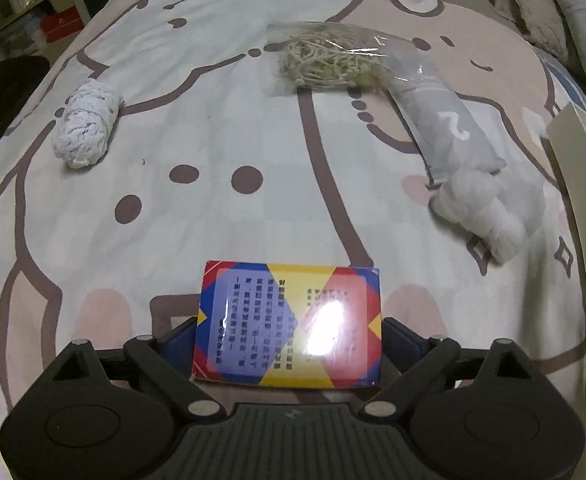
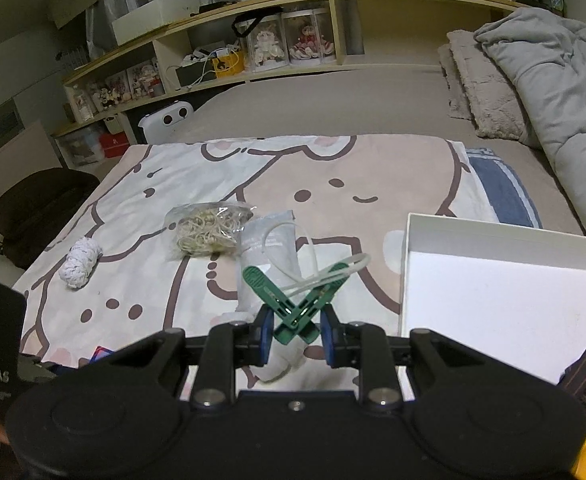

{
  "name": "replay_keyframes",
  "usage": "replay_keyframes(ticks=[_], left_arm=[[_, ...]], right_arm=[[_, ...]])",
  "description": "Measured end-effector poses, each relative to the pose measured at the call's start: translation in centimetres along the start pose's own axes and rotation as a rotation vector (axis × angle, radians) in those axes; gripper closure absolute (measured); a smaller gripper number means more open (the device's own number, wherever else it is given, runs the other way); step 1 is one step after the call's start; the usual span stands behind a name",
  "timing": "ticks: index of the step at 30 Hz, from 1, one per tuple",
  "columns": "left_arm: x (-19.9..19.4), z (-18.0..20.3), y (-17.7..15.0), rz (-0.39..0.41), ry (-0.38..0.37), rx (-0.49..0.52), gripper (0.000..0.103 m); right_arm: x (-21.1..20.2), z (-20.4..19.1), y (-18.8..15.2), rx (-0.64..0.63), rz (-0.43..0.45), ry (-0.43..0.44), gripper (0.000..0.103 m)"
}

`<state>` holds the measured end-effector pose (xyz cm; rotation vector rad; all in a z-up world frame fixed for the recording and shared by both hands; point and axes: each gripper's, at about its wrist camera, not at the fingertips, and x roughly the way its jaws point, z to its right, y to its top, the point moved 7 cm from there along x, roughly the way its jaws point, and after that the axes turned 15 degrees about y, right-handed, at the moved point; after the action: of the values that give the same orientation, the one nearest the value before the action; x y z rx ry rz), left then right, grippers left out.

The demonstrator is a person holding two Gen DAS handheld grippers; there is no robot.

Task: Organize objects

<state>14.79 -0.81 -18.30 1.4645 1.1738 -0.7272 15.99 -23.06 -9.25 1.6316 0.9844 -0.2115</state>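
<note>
The left gripper [image 1: 289, 330] stands with its fingers spread either side of the colourful card box [image 1: 287, 326], which lies on the cartoon-printed bedspread [image 1: 213, 140] near its front edge; whether the pads touch it I cannot tell. The right gripper [image 2: 296, 334] pinches green clothes pegs [image 2: 293, 308] just left of the white open box [image 2: 505, 304] at the bedspread's right edge.

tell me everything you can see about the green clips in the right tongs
The green clips look like two plastic clothespin-style pegs crossed in an X, with ribbed ends pointing up. A pale translucent cord loops through their upper ends. The right tongs are shut on their lower ends, holding them above the cartoon-print bedding, beside the open white box.
</note>
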Motion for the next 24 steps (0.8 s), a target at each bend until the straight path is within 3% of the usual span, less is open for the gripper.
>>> replay_keyframes(ticks=[10,19,24], left_arm=[[-1.2,0.2,0.3,0.058,-0.009,-0.002,0.014],[-6.7,1.1,3.4,0.212,-0.053,-0.035,0.014],[-10.3,2.8,5.6,0.306,-0.071,-0.025,0.014]], right_arm=[[0.2,0.0,-0.1,-0.006,-0.010,-0.002,0.078],[-1.5,0.5,1.6,-0.007,0.056,0.001,0.078],[-3.3,3.3,2.9,0.019,0.105,-0.037,0.078]])
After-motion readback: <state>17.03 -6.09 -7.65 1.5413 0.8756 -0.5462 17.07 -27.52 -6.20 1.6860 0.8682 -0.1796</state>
